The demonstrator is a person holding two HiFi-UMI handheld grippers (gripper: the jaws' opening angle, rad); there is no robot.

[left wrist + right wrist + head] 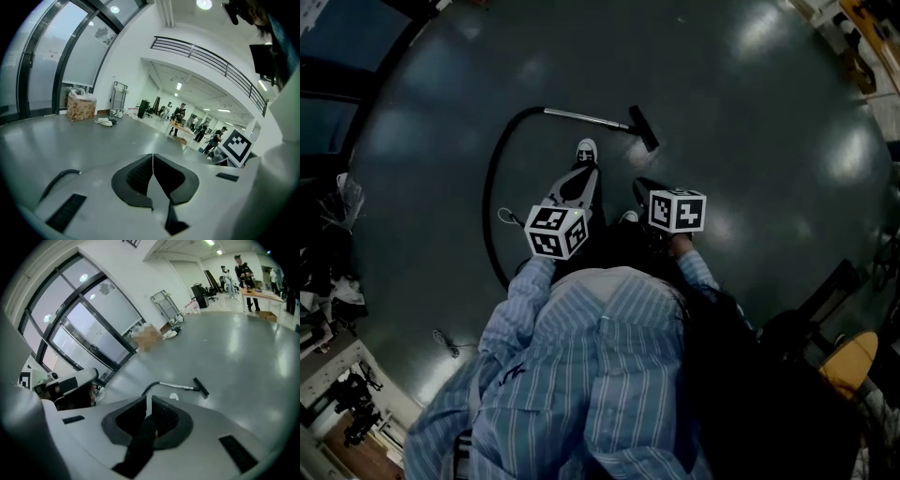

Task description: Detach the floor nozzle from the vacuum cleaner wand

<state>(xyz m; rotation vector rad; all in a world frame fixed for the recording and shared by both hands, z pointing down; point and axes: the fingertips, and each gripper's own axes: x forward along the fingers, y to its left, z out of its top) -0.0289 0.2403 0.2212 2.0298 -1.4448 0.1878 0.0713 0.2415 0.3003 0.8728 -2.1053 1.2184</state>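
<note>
Looking steeply down over a person in a blue striped shirt (600, 375) who stands on a dark, glossy grey floor (750, 141) and holds a two-jaw gripper in each hand. The left gripper (586, 173) points toward 12 o'clock with its jaws pressed fully together and nothing in them. The right gripper (639, 185), just beside it at 3 o'clock, has its jaws drawn almost together, leaving only a thin slit, and it also holds nothing. Each gripper carries a cube with black-and-white square markers. The vacuum cleaner wand (586, 117), a thin metal tube, lies flat on the floor at 12 o'clock from the grippers, well apart from both. The black floor nozzle (643, 127) is on the wand's 3 o'clock end, not detached. From the wand's 9 o'clock end a black hose (492, 187) arcs round toward 7 o'clock, past the left gripper. A white shoe (587, 150) shows between the wand and the left gripper's tips.
</note>
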